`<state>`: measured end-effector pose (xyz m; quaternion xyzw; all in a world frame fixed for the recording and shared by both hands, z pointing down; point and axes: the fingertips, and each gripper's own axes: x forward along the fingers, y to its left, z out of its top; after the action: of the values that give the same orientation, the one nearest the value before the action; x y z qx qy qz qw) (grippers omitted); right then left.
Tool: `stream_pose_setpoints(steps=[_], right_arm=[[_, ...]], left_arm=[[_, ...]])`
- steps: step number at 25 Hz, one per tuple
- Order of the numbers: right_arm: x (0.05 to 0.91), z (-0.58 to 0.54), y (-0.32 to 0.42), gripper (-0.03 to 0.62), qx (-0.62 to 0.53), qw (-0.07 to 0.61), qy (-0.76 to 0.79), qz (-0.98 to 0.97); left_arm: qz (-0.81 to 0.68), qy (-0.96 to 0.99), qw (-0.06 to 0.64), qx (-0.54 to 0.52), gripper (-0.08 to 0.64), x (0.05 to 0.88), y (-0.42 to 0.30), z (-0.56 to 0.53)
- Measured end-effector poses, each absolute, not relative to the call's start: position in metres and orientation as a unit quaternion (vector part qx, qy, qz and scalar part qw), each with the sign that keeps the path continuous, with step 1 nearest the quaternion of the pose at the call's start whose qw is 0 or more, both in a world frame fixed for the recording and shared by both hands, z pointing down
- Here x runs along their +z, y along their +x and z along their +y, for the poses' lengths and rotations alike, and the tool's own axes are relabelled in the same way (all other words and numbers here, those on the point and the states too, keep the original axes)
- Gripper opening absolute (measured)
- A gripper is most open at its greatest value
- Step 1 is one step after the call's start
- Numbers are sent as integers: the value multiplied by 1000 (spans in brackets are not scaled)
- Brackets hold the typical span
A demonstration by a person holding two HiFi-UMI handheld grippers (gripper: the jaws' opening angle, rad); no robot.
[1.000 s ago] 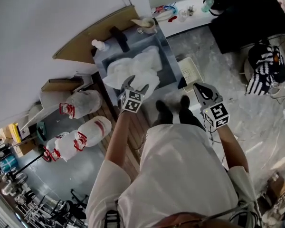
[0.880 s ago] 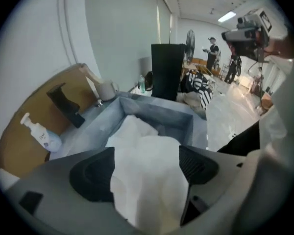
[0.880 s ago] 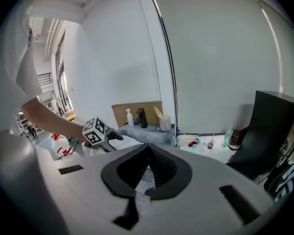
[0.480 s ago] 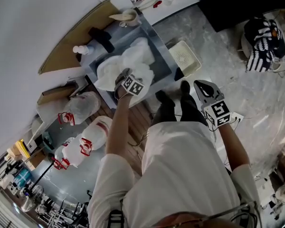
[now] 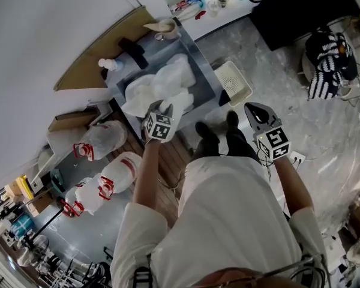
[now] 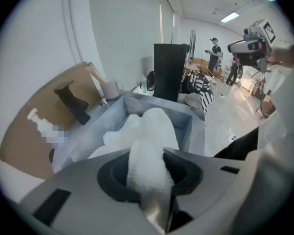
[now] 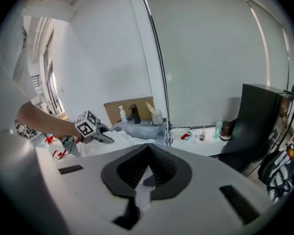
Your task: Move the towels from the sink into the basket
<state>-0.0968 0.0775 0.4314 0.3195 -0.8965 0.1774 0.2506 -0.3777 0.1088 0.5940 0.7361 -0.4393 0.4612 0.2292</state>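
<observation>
White towels (image 5: 163, 84) lie heaped in the grey sink (image 5: 203, 71). My left gripper (image 5: 162, 108) sits at the near edge of the heap, and its jaws are closing on a fold of towel (image 6: 152, 131). In the left gripper view that fold runs up between the jaws, pinched, with the sink (image 6: 192, 119) behind it. The white basket (image 5: 233, 83) stands on the floor right of the sink. My right gripper (image 5: 254, 109) hangs beside it over the floor, jaws together with nothing in them. The right gripper view shows the left gripper (image 7: 92, 126) on the towels (image 7: 118, 142).
A soap bottle (image 5: 110, 64), a black tap (image 5: 134, 51) and a cup with a brush (image 5: 163, 25) stand along the sink's back. Tied plastic bags (image 5: 105, 134) lie on the floor at left. The person's feet (image 5: 216, 138) are before the sink. A black cabinet (image 5: 291, 11) stands at right.
My left gripper reached onto the towel heap with its jaws wide, then closed on a fold and drew back slightly toward the sink's near edge. The right gripper has barely moved.
</observation>
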Motion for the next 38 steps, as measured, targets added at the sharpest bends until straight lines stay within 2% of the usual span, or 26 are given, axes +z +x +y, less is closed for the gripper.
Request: stream_pose_setpoints(steps=[9, 19, 30, 38], right_arm=[[410, 95, -106, -3, 155, 243, 322, -902], [373, 101, -99, -3, 111, 231, 317, -913], [317, 70, -32, -3, 71, 183, 348, -917], [295, 61, 51, -3, 68, 163, 409, -895]], left_arm=[[-526, 763, 196, 320, 87, 476, -394, 121], [-563, 795, 126, 189, 86, 324, -367, 109], [-522, 850, 8, 75, 83, 150, -255, 50], [-452, 889, -11, 68, 83, 127, -143, 15]])
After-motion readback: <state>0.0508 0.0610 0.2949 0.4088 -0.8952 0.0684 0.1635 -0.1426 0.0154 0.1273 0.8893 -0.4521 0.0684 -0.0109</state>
